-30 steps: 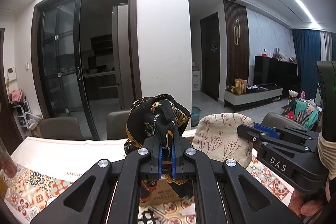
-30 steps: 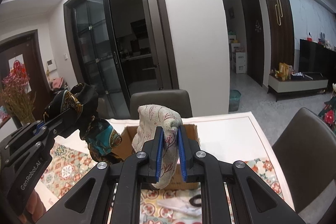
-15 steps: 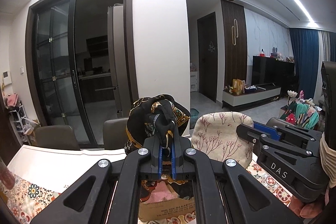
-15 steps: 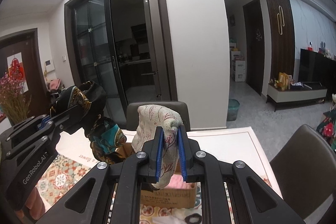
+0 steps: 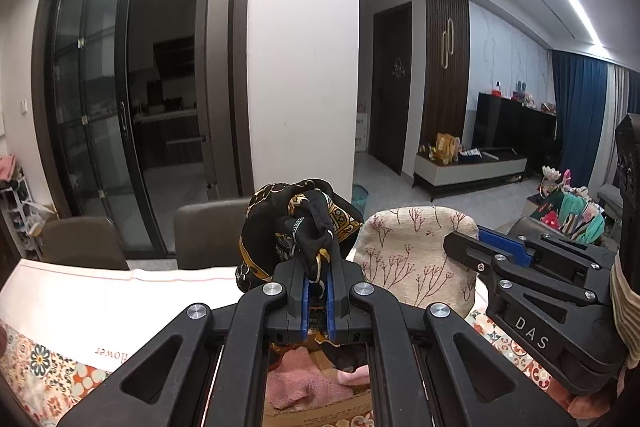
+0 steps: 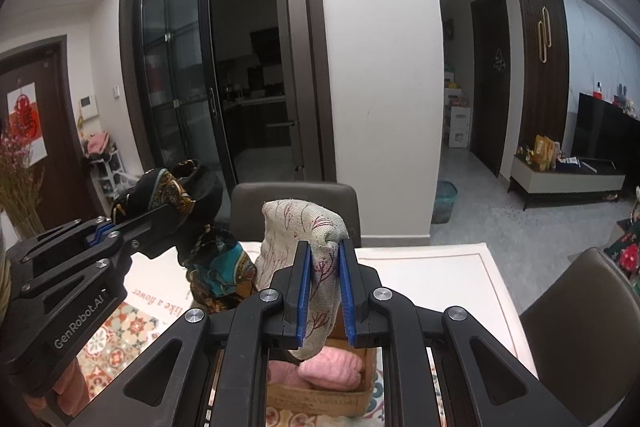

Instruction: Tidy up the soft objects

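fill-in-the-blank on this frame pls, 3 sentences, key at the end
1. The left gripper is shut on a black and gold ____.
2. The right gripper pinches a beige cloth printed with ____.
3. Below both grippers, the cardboard box holds soft items colored ____.

Missing words: scarf; branches; pink

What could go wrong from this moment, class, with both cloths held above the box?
The black scarf trails from the left gripper beside the box, so it may drape outside. The beige cloth, pinched by the right gripper, hangs against the scarf; they could tangle.
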{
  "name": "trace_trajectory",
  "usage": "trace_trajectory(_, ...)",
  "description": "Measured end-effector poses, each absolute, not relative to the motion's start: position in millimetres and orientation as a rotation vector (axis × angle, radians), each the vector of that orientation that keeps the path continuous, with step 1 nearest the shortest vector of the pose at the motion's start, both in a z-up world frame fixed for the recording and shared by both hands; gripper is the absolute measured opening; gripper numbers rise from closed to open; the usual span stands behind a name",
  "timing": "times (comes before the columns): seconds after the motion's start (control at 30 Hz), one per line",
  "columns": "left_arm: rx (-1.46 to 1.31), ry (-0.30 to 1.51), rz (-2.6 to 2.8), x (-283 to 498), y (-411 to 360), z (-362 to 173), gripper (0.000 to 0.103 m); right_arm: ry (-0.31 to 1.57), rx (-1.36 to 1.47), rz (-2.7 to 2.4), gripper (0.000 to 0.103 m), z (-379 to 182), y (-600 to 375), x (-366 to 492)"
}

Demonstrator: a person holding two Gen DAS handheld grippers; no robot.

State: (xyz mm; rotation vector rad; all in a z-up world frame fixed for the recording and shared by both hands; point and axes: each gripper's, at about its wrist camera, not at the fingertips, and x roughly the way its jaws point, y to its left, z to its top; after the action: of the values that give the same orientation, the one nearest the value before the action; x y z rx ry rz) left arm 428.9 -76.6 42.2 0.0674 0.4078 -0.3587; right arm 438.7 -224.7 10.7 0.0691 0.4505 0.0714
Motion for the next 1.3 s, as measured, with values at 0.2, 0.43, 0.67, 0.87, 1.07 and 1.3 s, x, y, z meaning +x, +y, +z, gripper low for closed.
trace_trajectory(0.2, 0.073, 0.478, -0.363, 449.5, -81.2, 18.8, 0.008, 0.521, 0.070, 0.081, 0.015, -12.2, -223.1, 461.9)
trace_trajectory(0.43, 0.088, 0.570, -0.356, 460.6, -83.9, -13.3, 0.008, 0.618, 0.061, 0.091, 0.015, -44.1, -218.8, 484.5)
trace_trajectory(0.67, 0.120, 0.653, -0.359, 468.8, -85.7, -39.6, 0.008, 0.702, 0.043, 0.101, 0.015, -74.8, -214.7, 498.6)
trace_trajectory(0.87, 0.143, 0.732, -0.368, 473.4, -84.6, -62.3, 0.008, 0.770, 0.005, 0.104, 0.015, -97.8, -208.4, 504.7)
trace_trajectory(1.07, 0.176, 0.800, -0.380, 475.3, -91.0, -78.9, 0.010, 0.826, -0.027, 0.111, 0.015, -111.0, -203.1, 508.2)
trace_trajectory(1.3, 0.175, 0.843, -0.386, 475.8, -88.3, -85.1, 0.030, 0.893, -0.008, 0.125, 0.020, -122.8, -206.1, 514.8)
